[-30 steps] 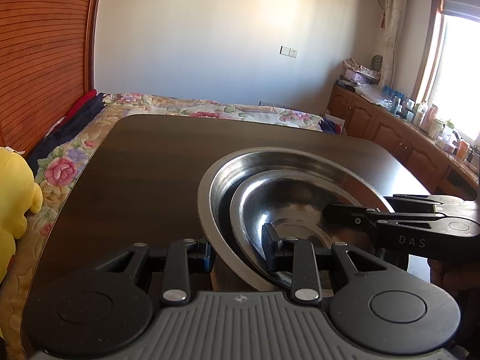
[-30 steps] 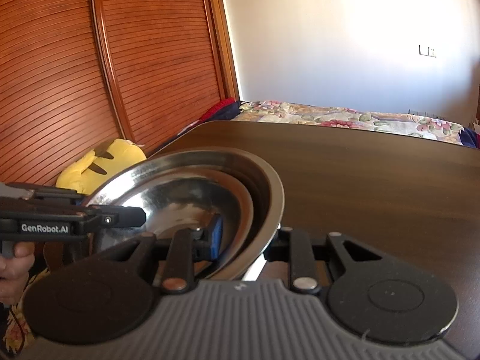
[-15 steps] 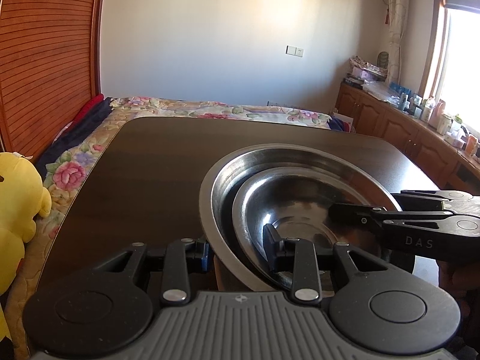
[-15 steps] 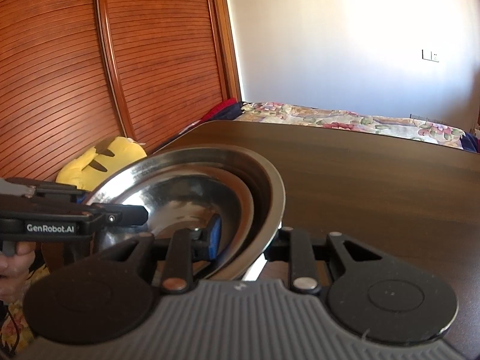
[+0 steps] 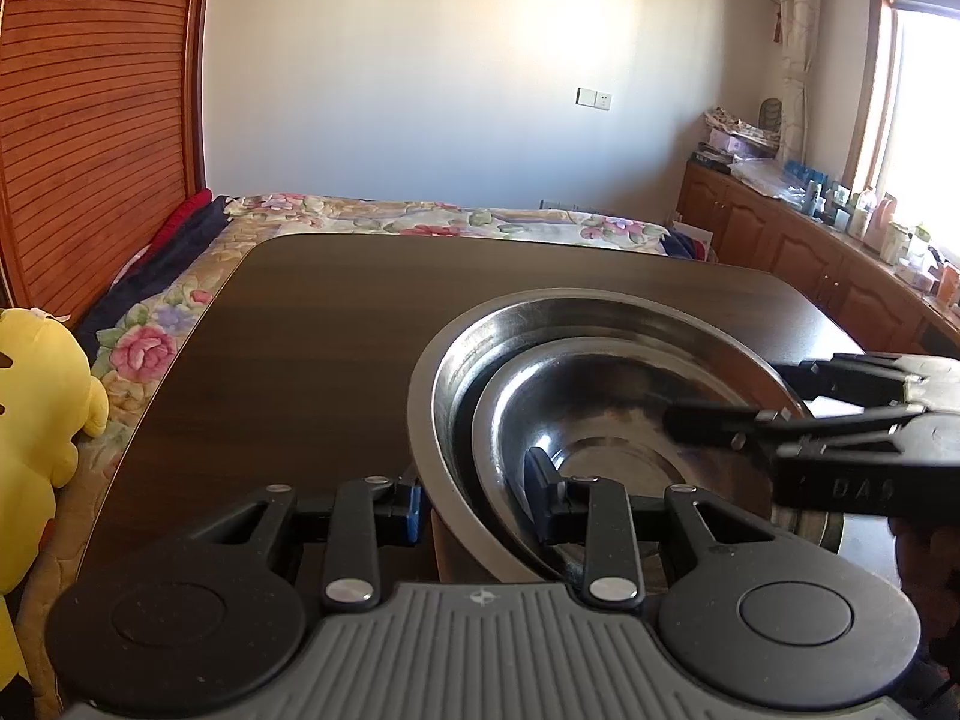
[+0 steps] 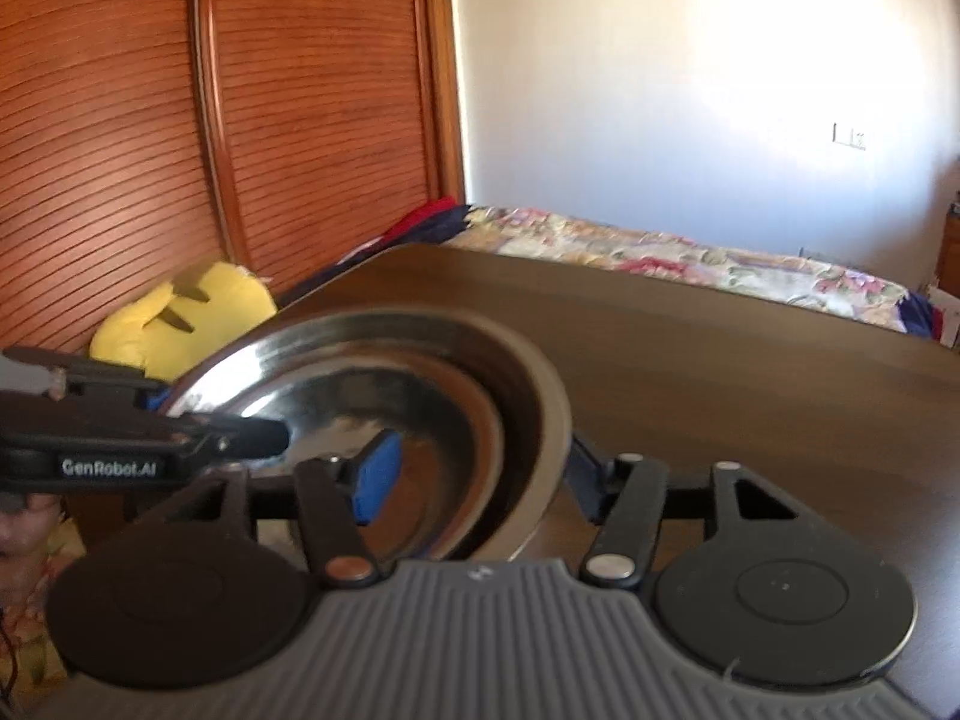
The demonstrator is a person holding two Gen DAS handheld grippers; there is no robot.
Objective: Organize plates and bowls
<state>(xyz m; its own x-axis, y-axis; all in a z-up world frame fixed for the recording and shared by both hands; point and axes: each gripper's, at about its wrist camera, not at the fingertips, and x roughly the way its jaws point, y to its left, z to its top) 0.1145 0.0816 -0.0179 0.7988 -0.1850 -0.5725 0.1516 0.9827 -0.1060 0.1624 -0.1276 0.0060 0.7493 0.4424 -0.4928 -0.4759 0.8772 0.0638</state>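
Left hand-held gripper (image 5: 477,510) grips the near rim of the nested steel bowls (image 5: 606,420), one finger outside, one inside. Right hand-held gripper (image 6: 474,480) clamps the opposite rim likewise. Bowls sit over the dark counter (image 5: 312,354), smaller one inside the larger; contact with the counter cannot be judged. Yellow plush toy (image 5: 36,438) and bed (image 5: 456,219) lie beyond. Compared with a second ago, grips are unchanged; the right view has shifted and blurred.

Plain white wall (image 5: 420,90) at back, double socket plate (image 5: 593,98) right of centre. Slatted red-brown wooden panels (image 6: 180,120) cover the left side. Bed with floral cover (image 5: 450,219) lies behind a dark wood table (image 5: 300,360). Yellow plush toy (image 5: 36,420) at left of the table. Wooden cabinets (image 5: 810,258) run under a bright window (image 5: 924,120); countertop cluttered with bottles. Patterned curtain (image 5: 798,30) hangs beside the window.
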